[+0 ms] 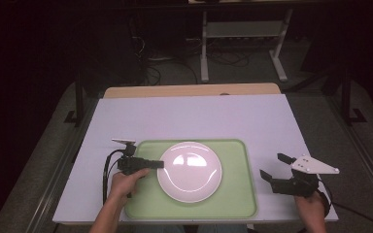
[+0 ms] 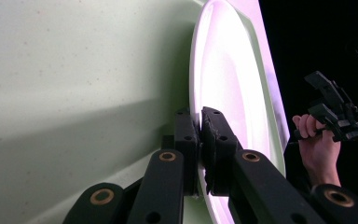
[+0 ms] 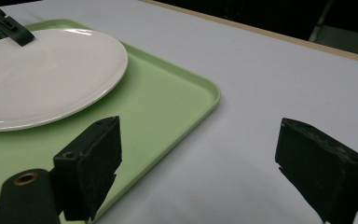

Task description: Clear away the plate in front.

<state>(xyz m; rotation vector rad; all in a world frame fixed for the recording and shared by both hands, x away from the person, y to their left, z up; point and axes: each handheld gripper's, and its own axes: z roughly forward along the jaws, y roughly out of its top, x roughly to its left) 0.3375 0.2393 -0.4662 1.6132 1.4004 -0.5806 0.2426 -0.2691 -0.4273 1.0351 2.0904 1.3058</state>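
Observation:
A white plate (image 1: 189, 171) lies on a light green tray (image 1: 233, 199) at the near middle of the table. My left gripper (image 1: 159, 164) reaches in from the left, shut on the plate's left rim. In the left gripper view the pads (image 2: 214, 135) clamp the plate (image 2: 233, 93) edge, one above and one below, with the tray (image 2: 74, 70) behind. My right gripper (image 1: 273, 165) stands open to the right of the tray, nothing between its jaws. The right gripper view shows its wide gap (image 3: 203, 140) over the table beside the tray (image 3: 168, 102) corner, and the plate (image 3: 42, 74) farther off.
The tray sits on a white tabletop (image 1: 199, 116) with a wooden strip (image 1: 189, 90) along the far edge. Beyond the table stand a grey metal stand (image 1: 243, 39) and cables on the floor. The surroundings are dark.

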